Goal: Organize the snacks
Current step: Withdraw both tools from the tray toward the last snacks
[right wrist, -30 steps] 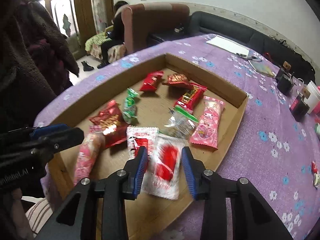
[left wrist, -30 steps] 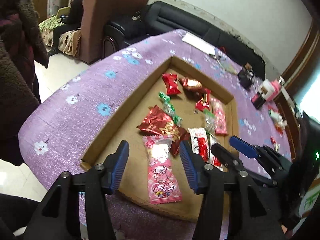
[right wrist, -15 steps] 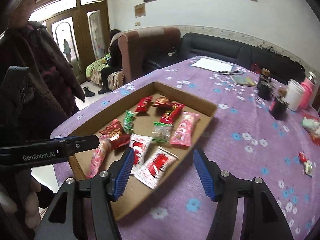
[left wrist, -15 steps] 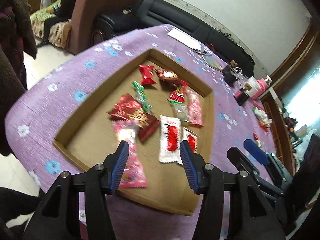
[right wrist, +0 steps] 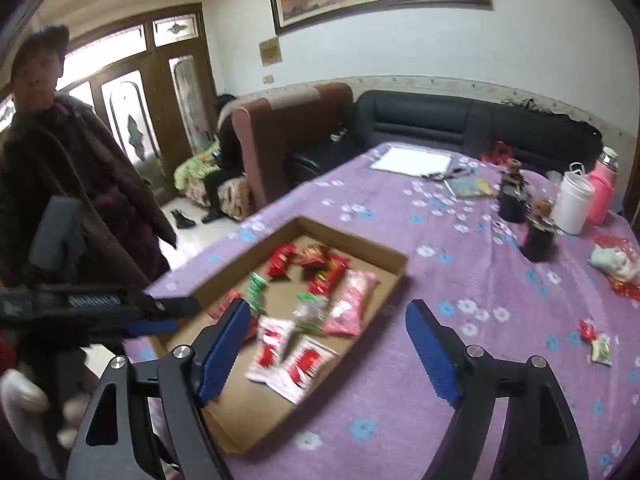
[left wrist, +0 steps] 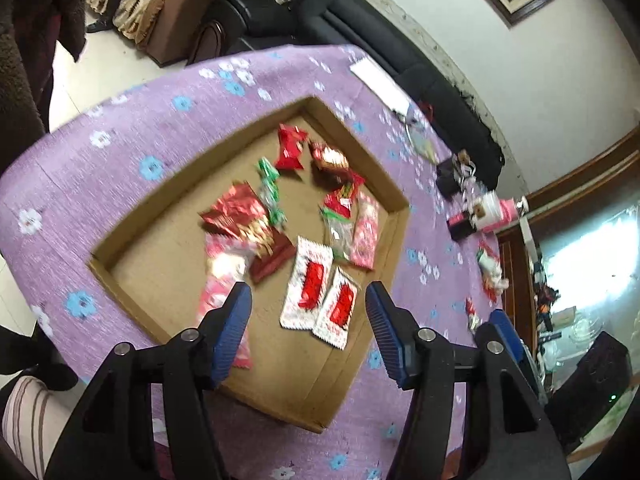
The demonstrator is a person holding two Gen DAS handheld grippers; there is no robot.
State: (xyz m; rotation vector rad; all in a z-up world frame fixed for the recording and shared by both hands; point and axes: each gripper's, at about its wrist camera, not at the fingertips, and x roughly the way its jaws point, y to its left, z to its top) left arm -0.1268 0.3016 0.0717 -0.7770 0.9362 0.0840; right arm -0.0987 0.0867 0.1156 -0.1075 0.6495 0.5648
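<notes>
Two grippers up over the table, nothing held. Left gripper (left wrist: 307, 330) jaws spread, empty, hovering above the near end of the cardboard tray (left wrist: 132, 208). Right gripper (right wrist: 328, 346) jaws spread wider, also empty, above the tray's near right corner (right wrist: 392, 276) and the purple floral tablecloth (right wrist: 460, 340)

Snacks all lie inside the tray:
- two white-and-red packets (left wrist: 310, 284) side by side near the front, touching
- pink packet (left wrist: 222, 280) at front left, partly behind the left finger, blurred
- red foil bag (left wrist: 236, 216) mid-left, green candy (left wrist: 270, 190) just beside it
- long pink packet (right wrist: 352, 300) along the right wall
- small red packs (left wrist: 290, 148) at the far end

A few loose candies (right wrist: 596, 340) sit on the cloth, well apart from the tray
</notes>
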